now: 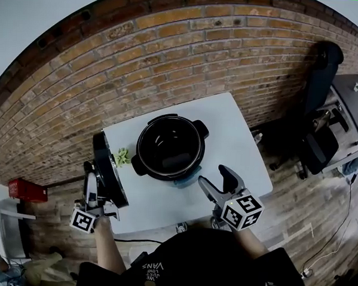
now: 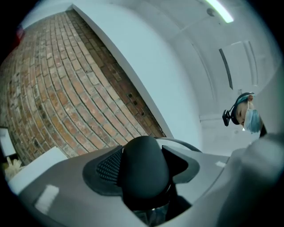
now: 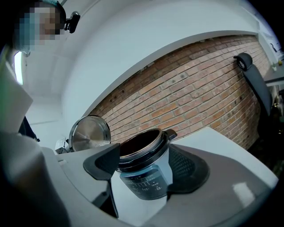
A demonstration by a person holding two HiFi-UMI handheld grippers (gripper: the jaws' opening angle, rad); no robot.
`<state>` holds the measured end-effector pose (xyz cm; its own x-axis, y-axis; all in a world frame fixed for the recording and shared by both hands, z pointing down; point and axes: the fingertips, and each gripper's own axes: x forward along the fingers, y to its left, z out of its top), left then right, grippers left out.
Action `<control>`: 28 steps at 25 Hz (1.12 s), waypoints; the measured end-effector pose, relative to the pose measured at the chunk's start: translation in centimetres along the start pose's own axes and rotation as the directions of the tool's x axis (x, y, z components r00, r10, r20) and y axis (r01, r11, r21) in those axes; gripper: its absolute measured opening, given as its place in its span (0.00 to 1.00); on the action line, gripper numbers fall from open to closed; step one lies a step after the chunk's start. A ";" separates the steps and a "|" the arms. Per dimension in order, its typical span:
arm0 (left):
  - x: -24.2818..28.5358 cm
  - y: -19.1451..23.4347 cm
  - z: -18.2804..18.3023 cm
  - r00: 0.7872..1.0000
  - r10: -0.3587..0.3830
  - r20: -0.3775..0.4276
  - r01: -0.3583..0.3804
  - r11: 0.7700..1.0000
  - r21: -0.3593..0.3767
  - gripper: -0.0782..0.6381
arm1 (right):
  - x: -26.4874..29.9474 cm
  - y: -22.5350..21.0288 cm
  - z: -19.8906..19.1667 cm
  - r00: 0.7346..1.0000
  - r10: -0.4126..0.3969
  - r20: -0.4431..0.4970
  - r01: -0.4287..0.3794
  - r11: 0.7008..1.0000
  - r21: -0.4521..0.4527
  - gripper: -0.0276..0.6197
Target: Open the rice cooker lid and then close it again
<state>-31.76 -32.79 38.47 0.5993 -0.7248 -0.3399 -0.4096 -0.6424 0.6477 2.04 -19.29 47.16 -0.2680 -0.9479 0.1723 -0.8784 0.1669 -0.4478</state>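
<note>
The rice cooker point(image 1: 170, 148) stands uncovered on the white table point(image 1: 242, 143), its dark inner pot showing. Its lid point(image 1: 109, 168) is off the pot, on edge at the table's left side, steel underside facing the cooker point(image 3: 144, 166). My left gripper point(image 1: 96, 186) is shut on the lid's black knob point(image 2: 144, 170), which fills the space between the jaws. My right gripper point(image 1: 214, 177) is open just in front and to the right of the cooker, holding nothing. In the right gripper view the cooker shows between the open jaws, with the lid point(image 3: 90, 133) to its left.
A small green object point(image 1: 121, 157) lies on the table between lid and cooker. A brick wall point(image 1: 171, 55) runs behind the table. A black office chair point(image 1: 322, 99) stands to the right, a red box point(image 1: 27, 191) low on the left.
</note>
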 end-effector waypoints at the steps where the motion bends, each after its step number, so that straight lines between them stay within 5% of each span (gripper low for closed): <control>1: 0.7 -0.2 0.1 1.000 -0.018 -0.023 0.018 1.000 0.024 0.50 | -0.2 0.0 0.0 1.000 -0.009 0.004 0.009 1.000 0.001 0.56; 7: 5.5 0.0 0.2 0.981 -0.026 -0.190 0.074 0.966 0.249 0.50 | -1.7 -0.5 -0.3 0.996 -0.080 0.034 0.080 0.997 0.013 0.56; 10: 9.2 -1.1 -1.9 0.936 -0.085 -0.340 0.199 0.928 0.314 0.50 | -2.9 -1.1 -0.3 0.989 -0.136 0.060 0.135 0.991 0.025 0.56; 19: 16.4 -4.8 -10.6 0.707 -0.218 -0.673 0.525 0.800 0.291 0.50 | -7.1 -2.7 -1.0 0.949 -0.294 0.112 0.288 0.955 0.069 0.56; 24: 17.7 -7.3 -15.6 0.519 -0.244 -0.819 0.700 0.670 0.245 0.50 | -9.2 -3.4 -1.2 0.924 -0.355 0.140 0.344 0.934 0.094 0.56; 28: 18.3 -7.9 -18.9 0.418 -0.222 -0.881 0.793 0.563 0.234 0.50 | -10.3 -3.9 -1.4 0.910 -0.386 0.152 0.372 0.922 0.110 0.56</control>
<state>-4.60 -36.25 40.01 0.9472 0.0588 0.3152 0.0834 -0.9944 -0.0650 7.65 -9.79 48.38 0.1551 -0.9682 0.1962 -0.8659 -0.2288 -0.4448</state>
